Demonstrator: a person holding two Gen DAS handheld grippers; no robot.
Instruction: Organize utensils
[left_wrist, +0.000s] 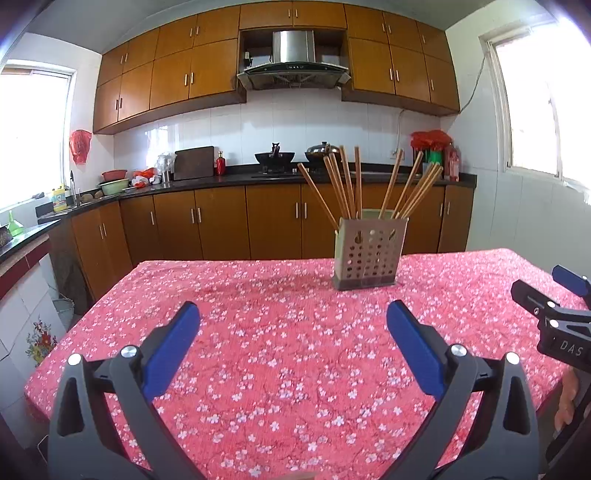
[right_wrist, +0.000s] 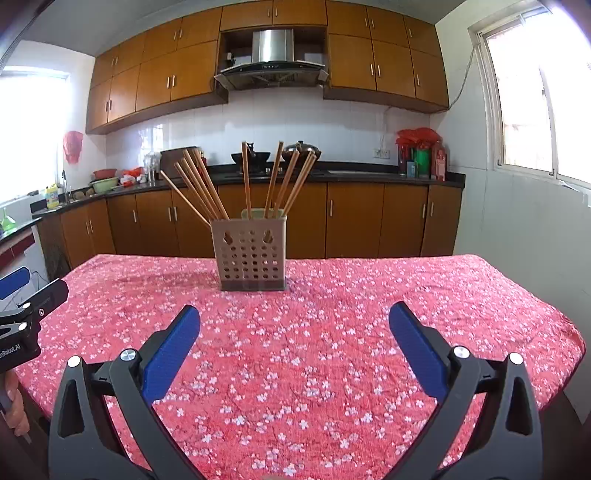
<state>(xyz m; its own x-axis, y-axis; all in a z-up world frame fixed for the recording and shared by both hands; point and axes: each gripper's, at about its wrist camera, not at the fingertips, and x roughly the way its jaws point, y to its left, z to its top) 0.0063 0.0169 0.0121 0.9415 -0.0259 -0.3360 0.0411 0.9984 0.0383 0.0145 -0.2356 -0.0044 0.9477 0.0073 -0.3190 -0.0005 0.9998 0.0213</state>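
A beige perforated utensil holder (left_wrist: 370, 254) (right_wrist: 252, 252) stands upright on the far half of the table. Several wooden chopsticks (left_wrist: 352, 184) (right_wrist: 207, 188) fan out of its top. My left gripper (left_wrist: 293, 314) is open above the near part of the table, its blue pads (left_wrist: 173, 347) wide apart with nothing between them; the holder is ahead and to its right. My right gripper (right_wrist: 294, 315) is also open and empty, with the holder ahead and slightly left. Each gripper's body shows at the edge of the other's view.
A red floral tablecloth (left_wrist: 280, 354) (right_wrist: 332, 332) covers the table. Behind it runs a black kitchen counter (left_wrist: 236, 179) with brown cabinets, a wok, a pot, bowls and bottles. Windows are at both sides. A hand (right_wrist: 16, 402) holds the left gripper's handle.
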